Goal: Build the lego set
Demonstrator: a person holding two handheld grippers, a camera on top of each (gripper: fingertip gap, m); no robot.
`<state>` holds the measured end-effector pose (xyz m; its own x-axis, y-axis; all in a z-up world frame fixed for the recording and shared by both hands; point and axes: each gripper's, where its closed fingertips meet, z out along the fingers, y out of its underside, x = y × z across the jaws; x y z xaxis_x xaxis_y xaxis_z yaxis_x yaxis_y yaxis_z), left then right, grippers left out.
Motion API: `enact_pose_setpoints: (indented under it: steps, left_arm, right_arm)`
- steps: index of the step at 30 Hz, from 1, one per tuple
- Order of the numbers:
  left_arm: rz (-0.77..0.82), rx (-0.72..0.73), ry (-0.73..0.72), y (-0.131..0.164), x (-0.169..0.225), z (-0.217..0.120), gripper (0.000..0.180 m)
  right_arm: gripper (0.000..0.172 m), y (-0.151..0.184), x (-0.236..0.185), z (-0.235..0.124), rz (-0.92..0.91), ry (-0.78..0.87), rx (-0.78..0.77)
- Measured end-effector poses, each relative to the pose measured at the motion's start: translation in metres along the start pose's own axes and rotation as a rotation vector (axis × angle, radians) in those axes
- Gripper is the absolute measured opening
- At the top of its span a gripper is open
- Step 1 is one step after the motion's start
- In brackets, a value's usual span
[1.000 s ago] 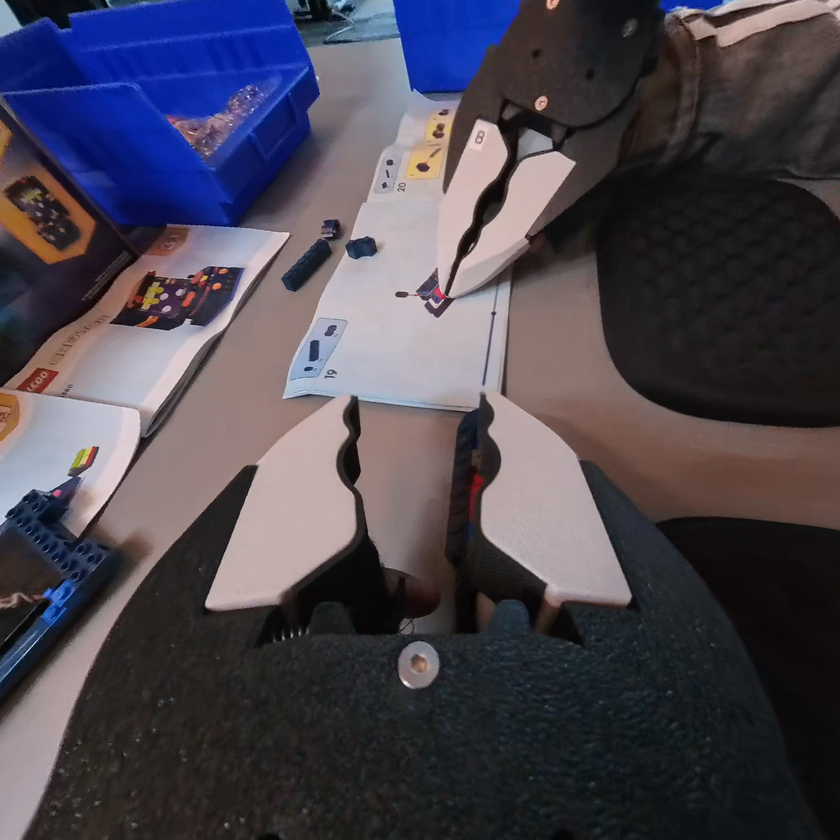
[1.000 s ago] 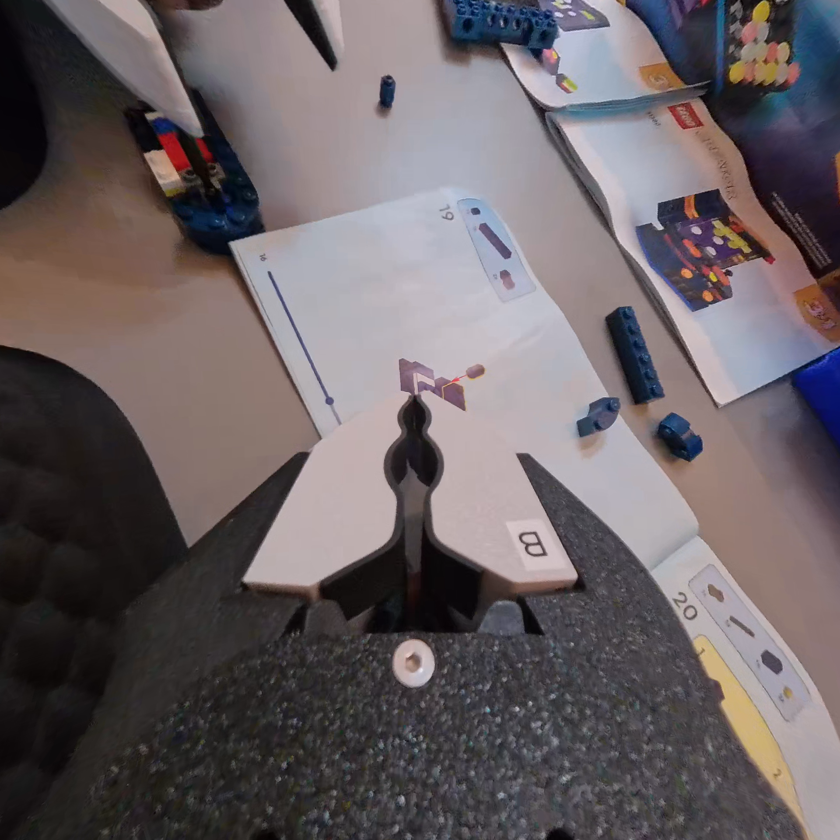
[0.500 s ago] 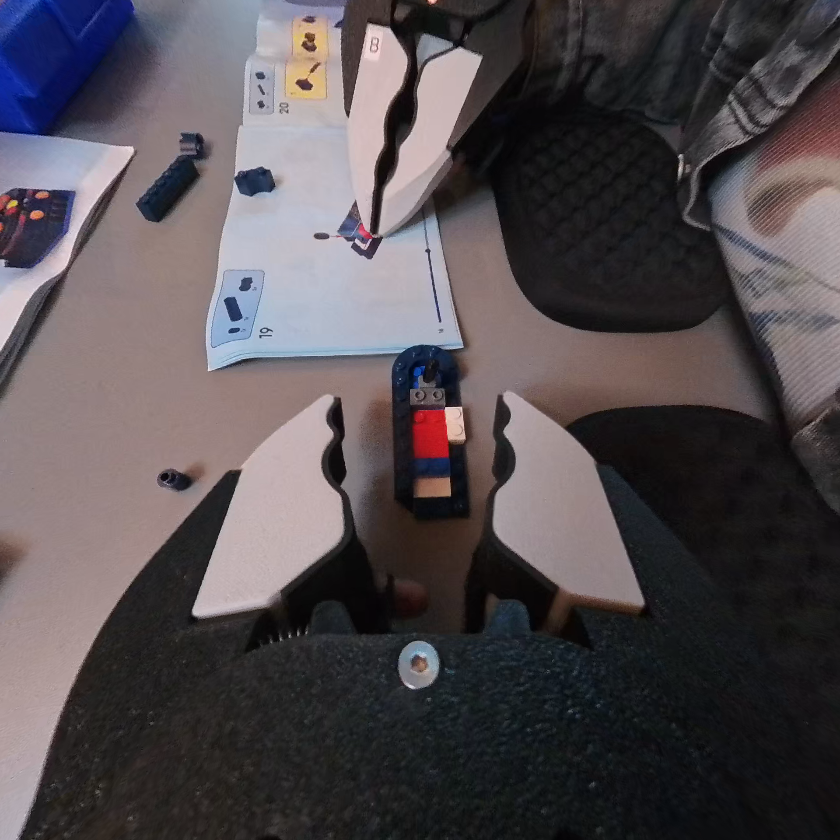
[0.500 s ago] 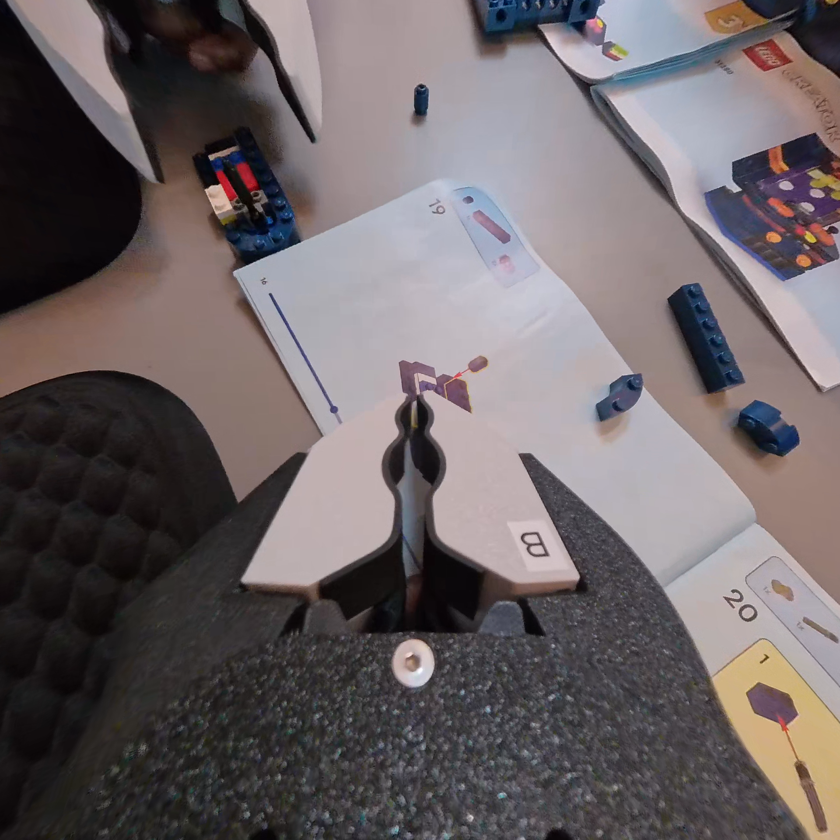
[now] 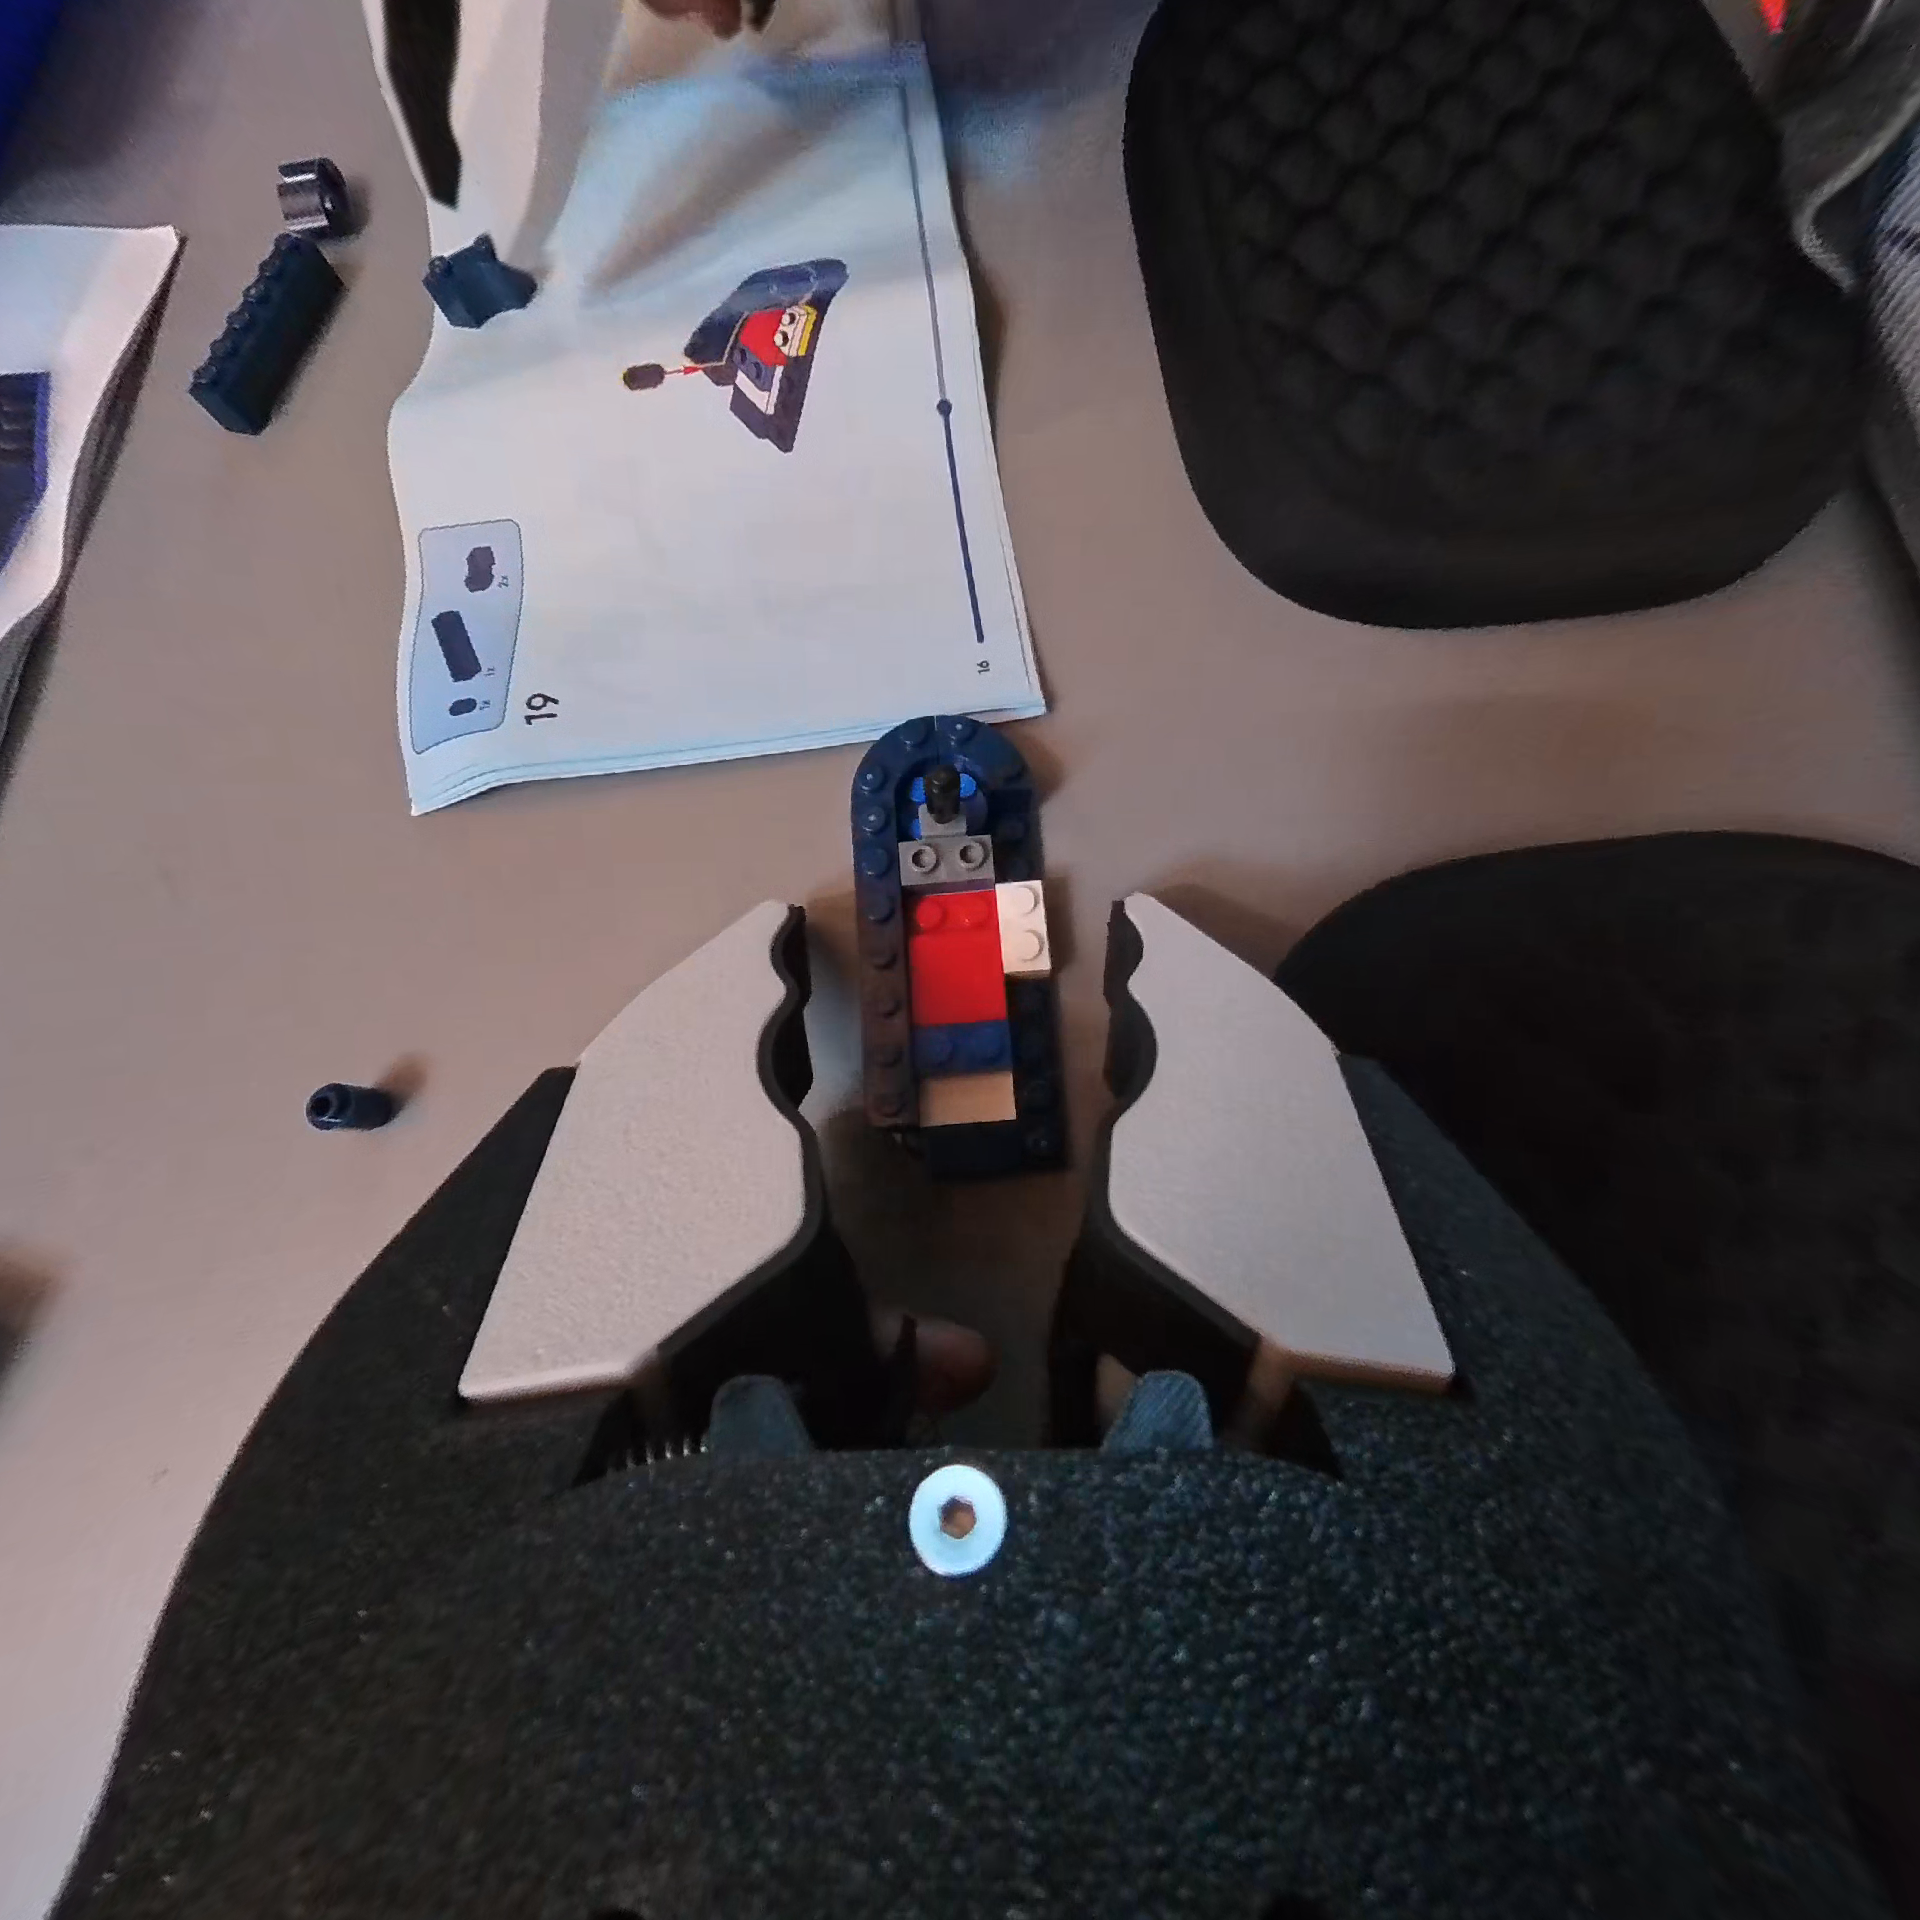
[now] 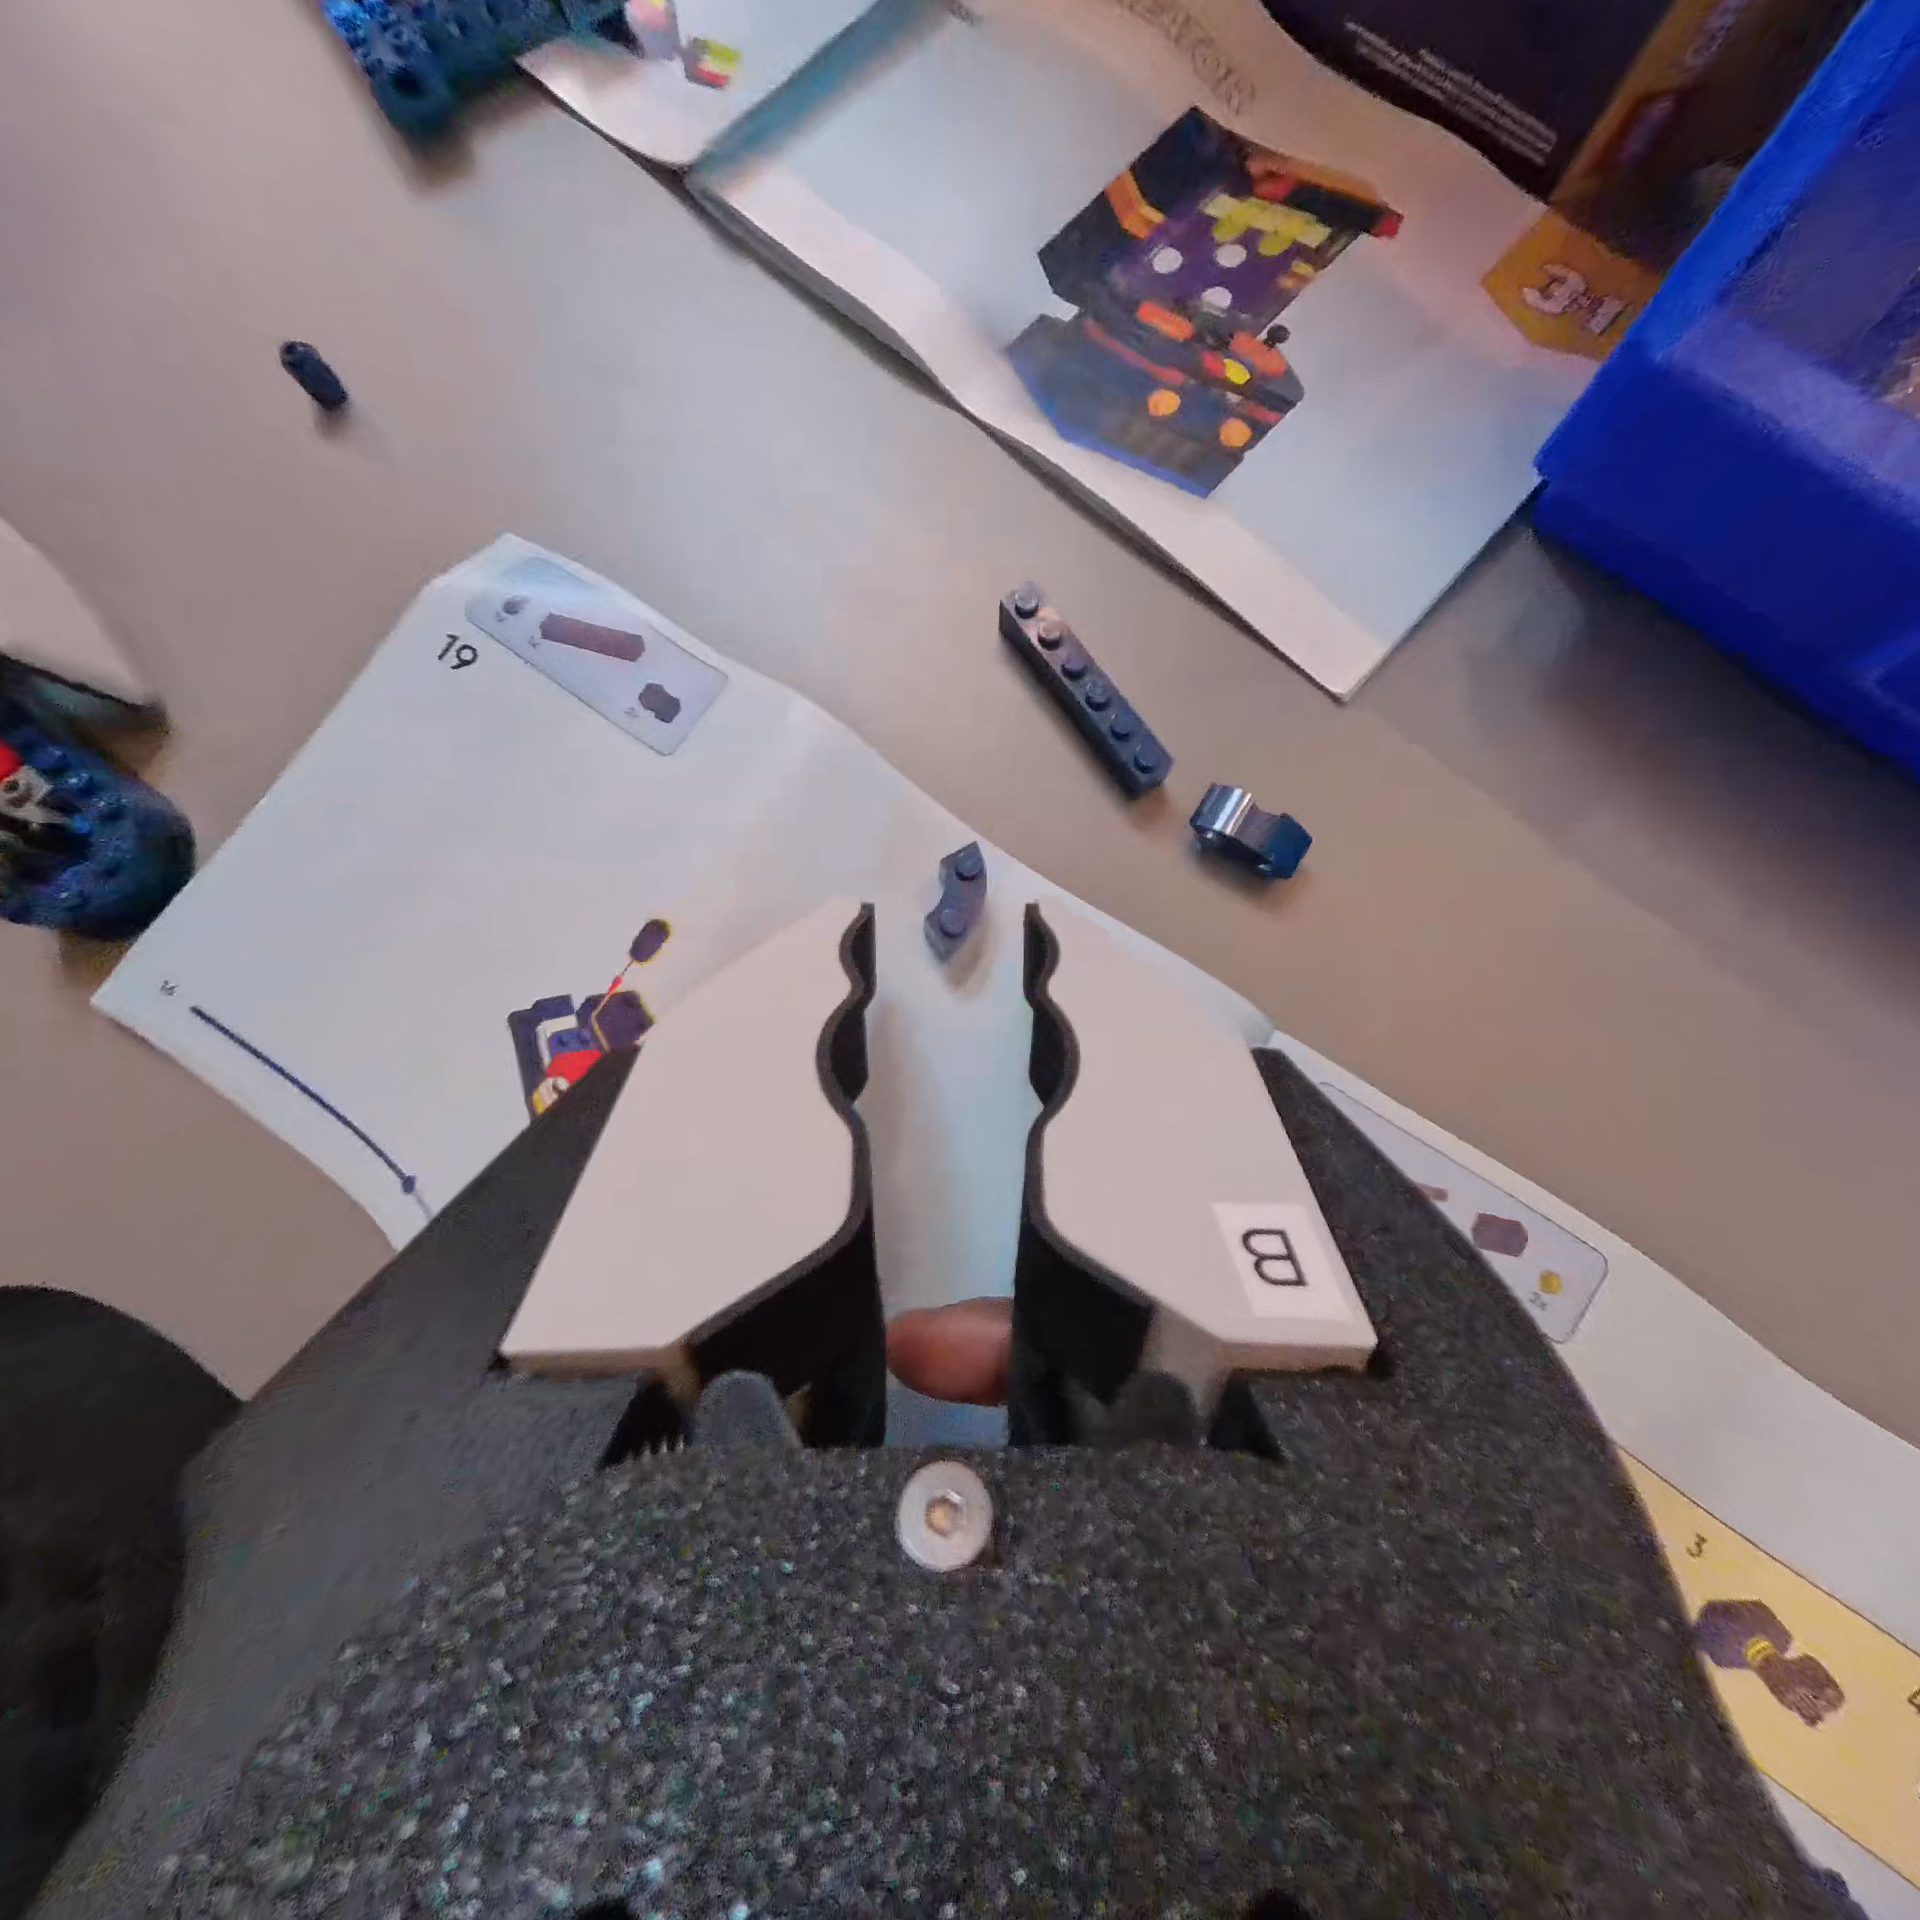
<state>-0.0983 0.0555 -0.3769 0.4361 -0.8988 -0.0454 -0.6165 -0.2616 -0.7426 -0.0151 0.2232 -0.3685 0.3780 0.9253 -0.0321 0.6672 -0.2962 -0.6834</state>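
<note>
My left gripper (image 5: 956, 909) is open and straddles a small brick build (image 5: 956, 966): a dark blue rounded base with red, white, grey and tan bricks. The build lies on the table, and there is a gap between it and each pad. It also shows blurred at the left edge of the right wrist view (image 6: 83, 852). My right gripper (image 6: 948, 912) is open and empty over the open instruction booklet (image 6: 468, 831). A small dark blue curved brick (image 6: 958, 899) lies on the page just beyond its fingertips, untouched.
A long dark blue brick (image 6: 1086, 691), a dark blue arched piece (image 6: 1247, 831) and a small round dark piece (image 6: 312, 374) lie loose on the table. A second booklet (image 6: 1039, 343) and a blue bin (image 6: 1766, 468) lie far right. Black cushions (image 5: 1455, 312) are right of the build.
My right gripper was shut with its tip on the booklet; it has opened and swung right to the small curved brick. My left gripper released the build onto the table and now straddles it closer.
</note>
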Motion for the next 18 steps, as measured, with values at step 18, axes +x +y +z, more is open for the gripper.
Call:
enact_pose_setpoints:
  steps: [18]
  left_arm:
    - [-0.121, -0.023, -0.062, 0.010, -0.007, -0.010, 0.036]
  right_arm:
    - [0.010, -0.023, -0.117, -0.009, -0.235, -0.299, 0.101]
